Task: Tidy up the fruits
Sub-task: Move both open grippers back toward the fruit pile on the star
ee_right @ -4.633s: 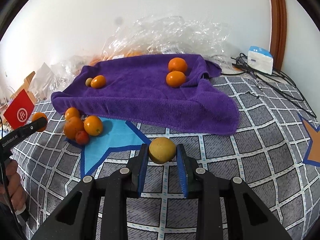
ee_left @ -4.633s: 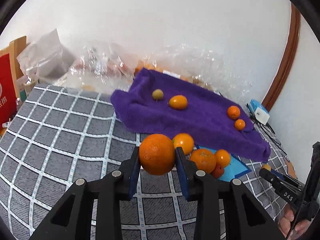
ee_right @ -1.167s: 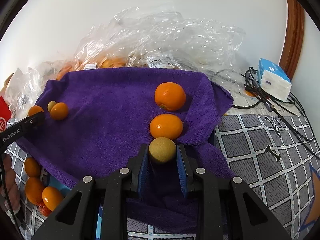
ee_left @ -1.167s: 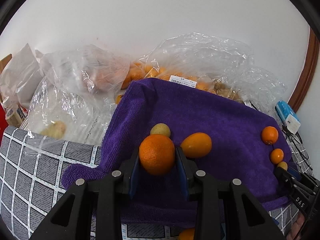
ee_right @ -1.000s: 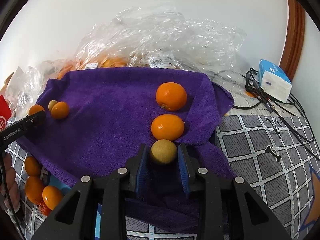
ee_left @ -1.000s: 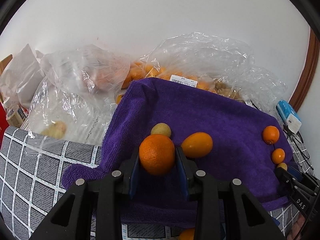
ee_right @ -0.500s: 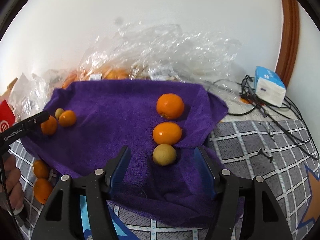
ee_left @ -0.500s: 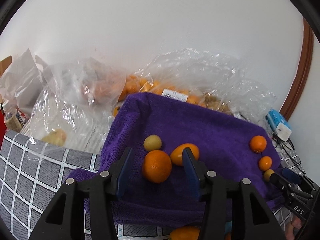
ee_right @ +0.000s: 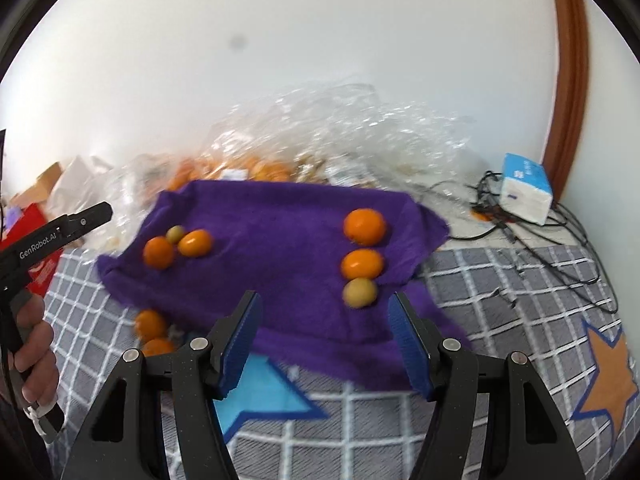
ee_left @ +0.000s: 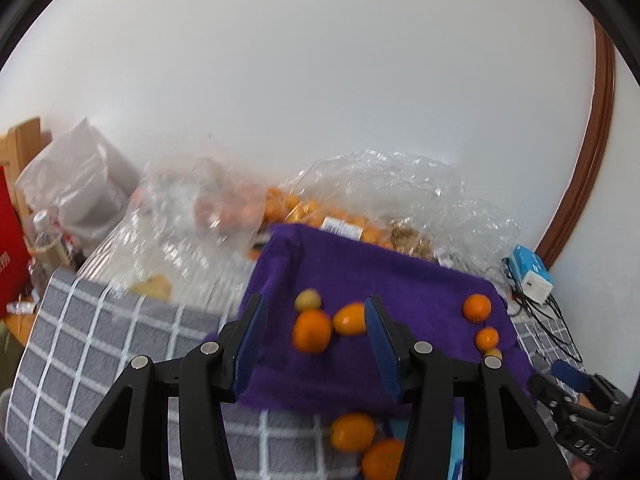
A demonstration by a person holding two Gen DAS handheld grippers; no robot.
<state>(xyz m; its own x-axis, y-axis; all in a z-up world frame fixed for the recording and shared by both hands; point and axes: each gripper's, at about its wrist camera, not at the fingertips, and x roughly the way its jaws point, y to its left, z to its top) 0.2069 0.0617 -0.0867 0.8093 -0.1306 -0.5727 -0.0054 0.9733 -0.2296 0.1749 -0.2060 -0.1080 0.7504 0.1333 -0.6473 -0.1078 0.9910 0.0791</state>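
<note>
Both tongs, left and right, gape empty, so I'm between drops. Six fruits sit ahead on the purple towel; I'd grab the loose oranges below my left tongs next.

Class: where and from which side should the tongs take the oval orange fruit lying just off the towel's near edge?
Grip the oval orange fruit across its narrow middle, coming from above: its long axis lies sideways, and another orange sits against its near-right side.
</note>
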